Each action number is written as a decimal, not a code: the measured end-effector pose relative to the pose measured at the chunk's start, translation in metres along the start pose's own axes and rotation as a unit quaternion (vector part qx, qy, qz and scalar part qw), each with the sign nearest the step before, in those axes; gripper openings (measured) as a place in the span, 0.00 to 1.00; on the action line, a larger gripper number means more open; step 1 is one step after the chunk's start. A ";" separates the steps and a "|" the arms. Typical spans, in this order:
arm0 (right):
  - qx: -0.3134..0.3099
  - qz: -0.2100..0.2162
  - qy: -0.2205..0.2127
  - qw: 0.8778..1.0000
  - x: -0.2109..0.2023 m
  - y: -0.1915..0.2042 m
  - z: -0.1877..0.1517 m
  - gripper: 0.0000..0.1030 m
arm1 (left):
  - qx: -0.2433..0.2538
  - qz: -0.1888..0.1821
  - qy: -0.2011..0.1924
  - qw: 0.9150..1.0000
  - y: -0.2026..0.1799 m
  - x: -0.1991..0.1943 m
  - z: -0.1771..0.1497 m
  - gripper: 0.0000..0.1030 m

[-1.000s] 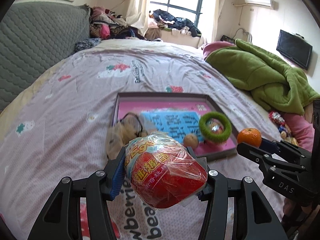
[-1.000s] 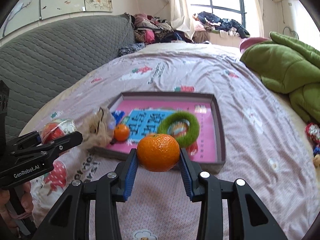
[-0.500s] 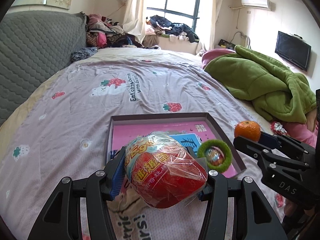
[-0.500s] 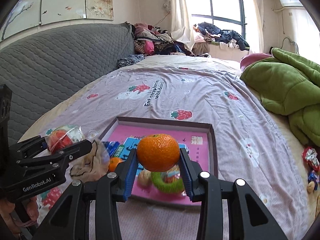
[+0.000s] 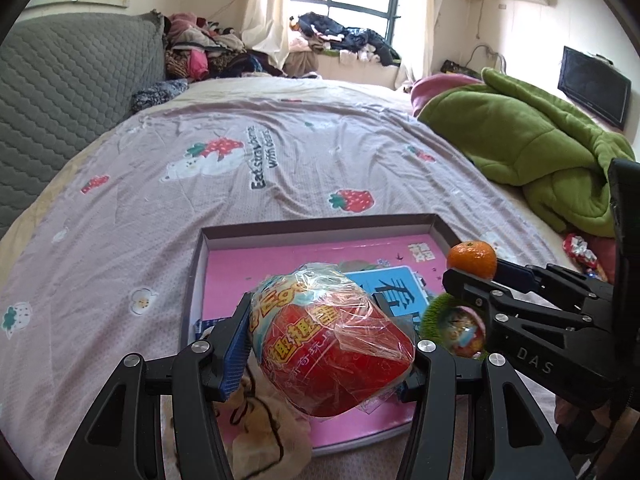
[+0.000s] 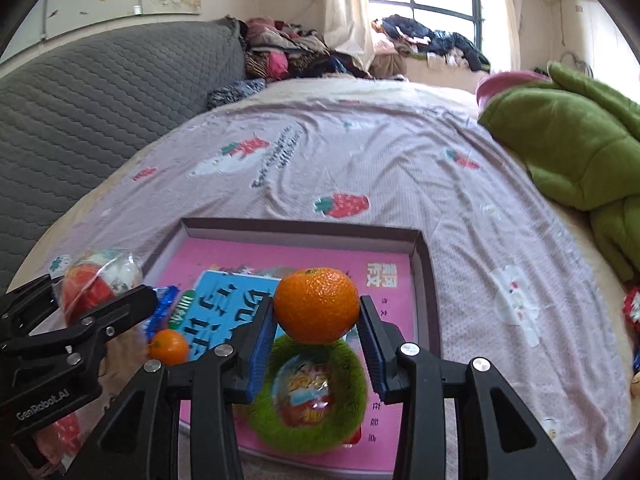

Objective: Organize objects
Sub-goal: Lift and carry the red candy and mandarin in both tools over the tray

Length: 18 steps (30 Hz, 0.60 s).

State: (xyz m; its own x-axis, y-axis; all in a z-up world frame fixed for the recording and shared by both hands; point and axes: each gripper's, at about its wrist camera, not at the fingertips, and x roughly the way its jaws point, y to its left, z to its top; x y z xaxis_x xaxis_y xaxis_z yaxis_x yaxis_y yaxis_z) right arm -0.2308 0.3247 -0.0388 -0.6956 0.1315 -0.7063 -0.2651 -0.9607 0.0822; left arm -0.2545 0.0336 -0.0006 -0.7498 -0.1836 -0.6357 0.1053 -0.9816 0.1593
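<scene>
The left gripper [image 5: 330,340] has its fingers closed on a red toy egg in clear wrap [image 5: 332,344], held above the near left part of the pink box tray [image 5: 320,228]. To its right, the right gripper [image 6: 318,328] clamps a mandarin [image 6: 316,305] between the blue pads [image 6: 262,336]. Under these fingers a green fuzzy ring [image 6: 308,436] lies in the tray, around a small wrapped toy [image 6: 306,396].

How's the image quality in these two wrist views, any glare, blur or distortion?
Left wrist view: the bright window is blown out, the plastic-wrapped red snack pack shows glare, and fisheye bends the bed. Right wrist view: the fuzzy green ring below the round orange mandarin looks soft and blurred.
</scene>
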 end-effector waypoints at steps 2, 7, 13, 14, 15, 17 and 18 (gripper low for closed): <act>0.007 -0.001 0.008 1.000 0.011 -0.004 -0.002 0.40 | 0.002 0.002 0.008 1.000 0.000 0.009 0.000 0.55; 0.016 -0.004 0.021 1.000 0.029 -0.012 -0.002 0.40 | 0.001 0.002 0.024 1.000 -0.002 0.028 0.000 0.55; 0.016 -0.015 0.042 0.999 0.049 -0.017 -0.005 0.40 | 0.000 0.005 0.040 0.999 -0.005 0.047 -0.004 0.55; 0.017 -0.010 0.042 0.999 0.050 -0.018 -0.006 0.40 | -0.001 0.006 0.042 0.999 -0.006 0.049 -0.004 0.55; 0.018 -0.010 0.044 0.999 0.051 -0.019 -0.007 0.40 | 0.000 0.007 0.043 0.999 -0.006 0.051 -0.005 0.56; 0.019 -0.012 0.044 0.999 0.053 -0.019 -0.007 0.40 | 0.003 0.014 0.048 0.999 -0.007 0.055 -0.006 0.56; 0.019 -0.012 0.045 0.999 0.053 -0.019 -0.007 0.40 | 0.003 0.015 0.050 0.999 -0.007 0.056 -0.006 0.56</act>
State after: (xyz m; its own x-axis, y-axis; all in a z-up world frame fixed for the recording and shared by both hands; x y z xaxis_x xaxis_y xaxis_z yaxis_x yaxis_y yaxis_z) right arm -0.2578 0.3483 -0.0832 -0.6258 0.1300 -0.7691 -0.3068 -0.9476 0.0895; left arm -0.2934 0.0297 -0.0423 -0.6778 -0.2181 -0.7022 0.1236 -0.9752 0.1835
